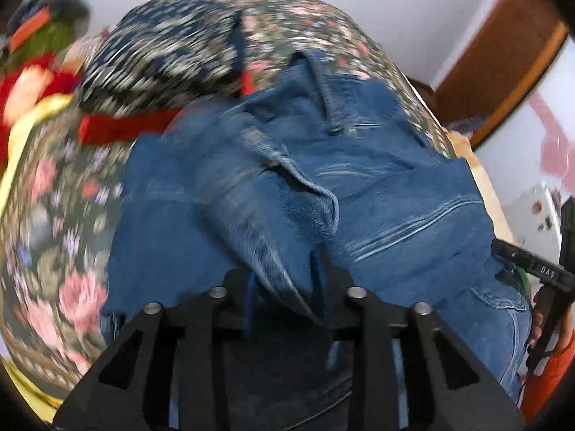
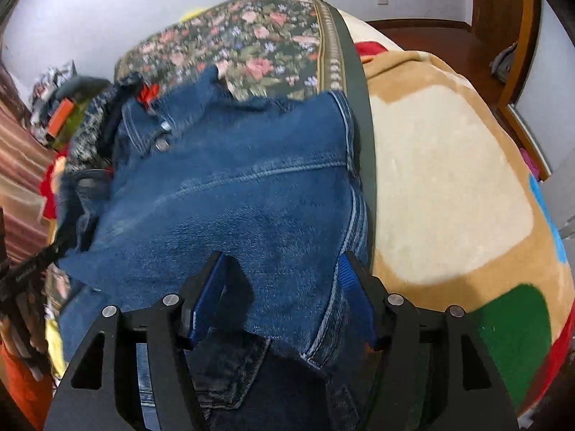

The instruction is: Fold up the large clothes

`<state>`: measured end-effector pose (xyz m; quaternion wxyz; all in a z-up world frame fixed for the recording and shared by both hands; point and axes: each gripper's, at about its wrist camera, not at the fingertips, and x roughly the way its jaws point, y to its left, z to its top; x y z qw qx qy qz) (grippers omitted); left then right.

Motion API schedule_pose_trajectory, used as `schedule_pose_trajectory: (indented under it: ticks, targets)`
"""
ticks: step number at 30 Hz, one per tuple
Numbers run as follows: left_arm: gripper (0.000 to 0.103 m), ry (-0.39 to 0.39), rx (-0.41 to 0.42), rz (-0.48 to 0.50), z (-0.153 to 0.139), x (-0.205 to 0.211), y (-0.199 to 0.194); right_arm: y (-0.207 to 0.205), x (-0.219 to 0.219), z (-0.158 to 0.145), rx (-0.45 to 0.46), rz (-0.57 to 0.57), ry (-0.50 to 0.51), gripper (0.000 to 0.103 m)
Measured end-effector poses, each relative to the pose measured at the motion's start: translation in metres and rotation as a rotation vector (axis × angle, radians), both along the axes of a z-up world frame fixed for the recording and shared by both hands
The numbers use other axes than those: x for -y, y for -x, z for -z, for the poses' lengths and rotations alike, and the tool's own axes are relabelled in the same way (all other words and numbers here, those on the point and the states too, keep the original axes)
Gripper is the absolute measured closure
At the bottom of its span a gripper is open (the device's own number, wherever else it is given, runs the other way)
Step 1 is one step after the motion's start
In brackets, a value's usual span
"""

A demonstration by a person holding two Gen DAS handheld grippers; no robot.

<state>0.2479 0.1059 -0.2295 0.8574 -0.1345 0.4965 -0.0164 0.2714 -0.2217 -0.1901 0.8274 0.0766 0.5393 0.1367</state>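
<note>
1. While the bed (image 2: 449,165) takes up most of both views, its floral cover (image 2: 258,46) lies at the far side and a tan blanket (image 2: 424,82) to the right.
2. Across the middle of the cover lie the jeans (image 2: 233,194), partly folded as far as I can judge: layers of denim overlap, the buttoned waist sits at the far left in the right view, and a hem edge rises in a loose ridge in the left view. The fold is not flat or squared yet, so smoothing and at least one more fold seem left.
3. Beyond the jeans sits a pile of other clothes (image 1: 161,43), dark patterned and red, seemingly not yet folded.
4. Low in its view, the left gripper (image 1: 287,280) is clenched on a pinch of denim.
5. At the near edge, the right gripper (image 2: 284,298) stands released, blue pads wide apart with denim lying between them, not gripped.
</note>
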Motion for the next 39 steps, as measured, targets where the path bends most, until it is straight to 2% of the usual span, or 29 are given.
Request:
schedule_pose_trajectory:
  ticks: [5,8,11,13,21,23,24,25,27,28,34,36,39]
  targets:
    - [0.066,0.171,-0.045,-0.075,0.022,-0.029,0.017,0.004,-0.001,-0.001,-0.002,0.010,0.007,0.041]
    - [0.065,0.254,-0.028,-0.107,0.025,-0.040,0.025,0.004,-0.004,0.000,-0.004,0.015,0.015,0.041]
    - [0.056,0.326,0.002,-0.136,0.024,-0.053,0.028,0.005,-0.004,0.000,-0.004,0.016,0.019,0.040]
    - [0.045,0.388,0.018,-0.154,0.023,-0.059,0.029,0.004,-0.004,0.000,-0.008,0.018,0.018,0.040]
    - [0.043,0.486,-0.009,-0.280,0.041,-0.093,0.009,0.004,-0.004,0.002,-0.006,0.022,0.015,0.039]
    - [0.044,0.460,-0.029,-0.312,0.049,-0.098,0.000,0.004,-0.004,0.002,-0.007,0.023,0.013,0.039]
    - [0.051,0.451,-0.032,-0.312,0.050,-0.099,-0.003,0.003,-0.004,0.002,-0.008,0.023,0.012,0.039]
    - [0.064,0.422,-0.034,-0.310,0.049,-0.098,-0.006,0.003,-0.004,0.002,-0.008,0.023,0.013,0.039]
    - [0.075,0.370,-0.027,-0.287,0.043,-0.097,-0.009,0.003,-0.004,0.001,-0.009,0.022,0.015,0.039]
    - [0.077,0.336,0.002,-0.271,0.032,-0.095,-0.008,0.003,-0.004,0.001,-0.009,0.021,0.016,0.039]
    - [0.080,0.184,0.213,-0.239,-0.032,-0.091,0.018,0.002,-0.004,0.002,-0.014,0.018,0.019,0.040]
    - [0.080,0.109,0.234,-0.227,-0.040,-0.083,0.024,0.002,-0.005,0.003,-0.013,0.016,0.015,0.039]
    - [0.079,0.019,0.230,-0.222,-0.037,-0.076,0.034,0.003,-0.007,0.001,-0.011,0.013,0.016,0.040]
